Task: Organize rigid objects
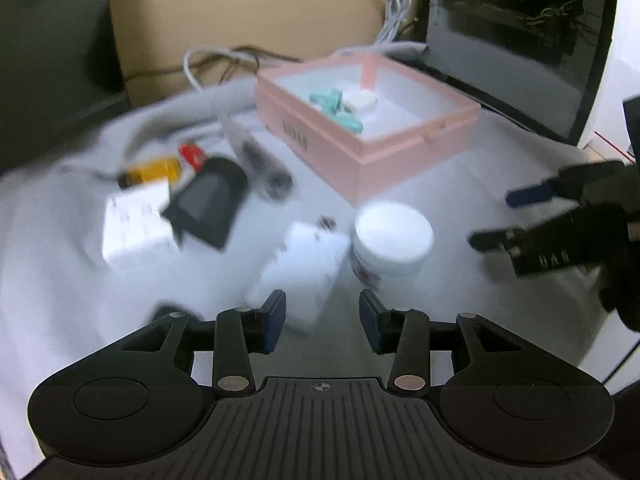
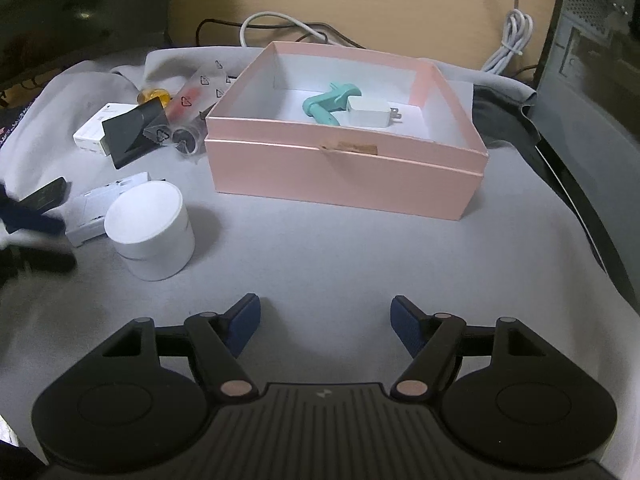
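2 items, teal hook [image 2: 329, 103] and charger [image 2: 370, 113], already in pink box [image 2: 344, 172]. Left gripper [image 1: 322, 322] and right gripper [image 2: 325, 326] both spread, empty. Next, probably: white jar [image 2: 150, 230], near left, needing wide grip.

Triangle signs on clear wrapper [image 2: 200, 92]

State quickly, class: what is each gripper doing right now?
Left gripper: open, holding nothing.
Right gripper: open, holding nothing.
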Tool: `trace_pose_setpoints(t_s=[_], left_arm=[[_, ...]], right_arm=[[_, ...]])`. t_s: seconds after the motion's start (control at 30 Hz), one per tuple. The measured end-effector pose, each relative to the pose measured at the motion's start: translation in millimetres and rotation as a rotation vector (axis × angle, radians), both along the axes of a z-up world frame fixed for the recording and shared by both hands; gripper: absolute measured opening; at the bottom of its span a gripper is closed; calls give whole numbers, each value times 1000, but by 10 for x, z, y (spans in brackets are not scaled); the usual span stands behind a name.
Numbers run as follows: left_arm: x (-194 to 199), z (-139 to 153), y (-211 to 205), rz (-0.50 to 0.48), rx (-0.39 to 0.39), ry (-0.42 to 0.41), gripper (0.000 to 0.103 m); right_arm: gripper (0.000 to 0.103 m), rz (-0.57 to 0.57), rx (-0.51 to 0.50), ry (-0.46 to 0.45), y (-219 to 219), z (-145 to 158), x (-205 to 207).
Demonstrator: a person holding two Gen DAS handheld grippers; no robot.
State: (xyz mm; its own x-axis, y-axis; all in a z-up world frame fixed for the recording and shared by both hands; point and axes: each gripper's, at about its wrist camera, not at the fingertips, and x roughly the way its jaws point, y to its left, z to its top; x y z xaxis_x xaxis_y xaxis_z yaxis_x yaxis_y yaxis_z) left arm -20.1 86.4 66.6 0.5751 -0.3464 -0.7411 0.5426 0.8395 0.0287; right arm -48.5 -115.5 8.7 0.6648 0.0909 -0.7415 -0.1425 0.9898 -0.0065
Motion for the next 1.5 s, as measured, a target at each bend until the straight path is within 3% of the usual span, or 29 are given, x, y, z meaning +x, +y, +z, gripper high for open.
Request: trace_pose_setpoints(t_s=[0.13, 0.2, 0.27, 0.43, 0.7, 1.0, 1.17, 1.27, 1.5], left_arm=[[272, -2, -91, -4, 40, -25, 45], [372, -42, -131, -10, 41, 0, 44], [422, -103, -198, -42, 44, 52, 46], [315, -147, -335, -152, 69, 24, 54], [500, -157, -230, -26, 56, 15, 55], [586, -159, -207, -47, 64, 49, 54], [657, -180, -173, -66, 34, 84, 66], [747, -280, -160, -26, 55, 133, 64], [709, -288, -135, -8, 29, 117, 63]], right_arm=[[76, -28, 15, -7, -15, -17, -39], [77, -37, 20, -8, -25, -24, -53], [80, -47, 27, -10, -44, -33, -64], [85, -77, 52, -22, -100, -74, -97], [98, -124, 65, -41, -149, -140, -105], [101, -135, 66, -60, -161, -168, -119], [103, -140, 68, -68, -159, -183, -121], [103, -140, 69, -73, -157, -190, -125], [103, -138, 68, -73, -159, -194, -134]])
